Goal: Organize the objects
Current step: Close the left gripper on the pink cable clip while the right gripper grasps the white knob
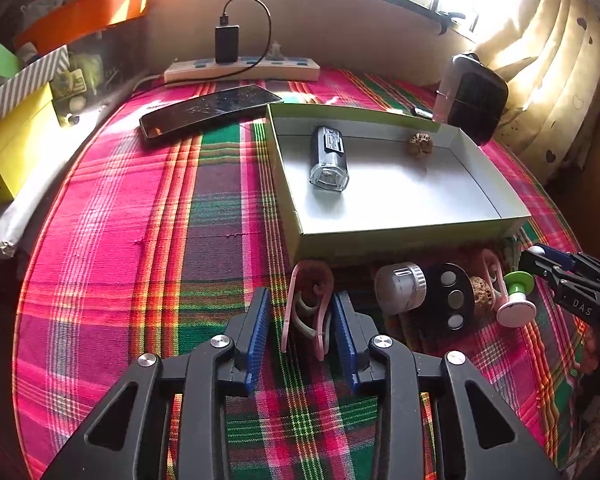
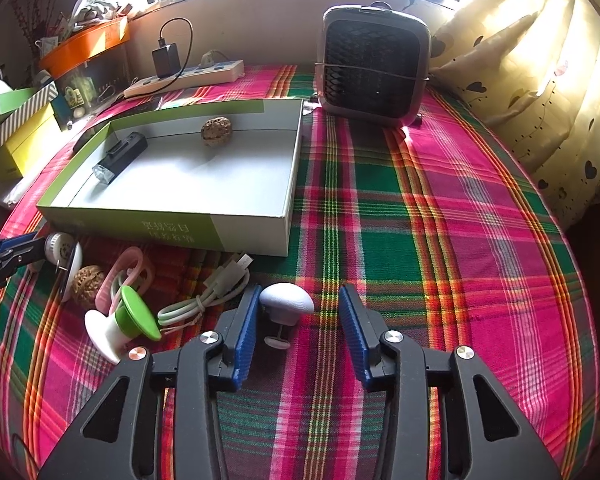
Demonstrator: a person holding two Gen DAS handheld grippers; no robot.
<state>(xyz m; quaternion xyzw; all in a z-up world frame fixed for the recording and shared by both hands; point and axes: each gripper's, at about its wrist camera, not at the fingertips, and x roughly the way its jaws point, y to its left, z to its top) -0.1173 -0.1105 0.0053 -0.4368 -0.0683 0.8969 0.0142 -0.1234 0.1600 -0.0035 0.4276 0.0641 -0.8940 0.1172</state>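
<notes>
Meanwhile, clutter crowded the near wall of the shallow cardboard box (image 2: 172,226) on the plaid cloth (image 2: 440,220): a white knurled cap (image 1: 400,286), a black oval disc with three round inserts (image 1: 452,300), a walnut (image 2: 86,280), a green-and-white spool (image 2: 122,322) and a coiled white USB cable (image 2: 216,288).

The left gripper (image 1: 302,322) stood partly open, its blue pads flanking a pink clip (image 1: 306,312); whether they pressed it could not be told. The right gripper (image 2: 298,320) gaped wide, a white mushroom-shaped knob (image 2: 286,300) lying just beside its left pad.

Inside the box lay a small flashlight (image 1: 329,158) and a second walnut (image 1: 421,143), well apart.

Only the left wrist view showed the cracked phone (image 1: 208,110) clearly, behind the box near the power strip (image 1: 242,69). Only the right wrist view showed the grey desk fan (image 2: 374,62) face-on and the cable.
</notes>
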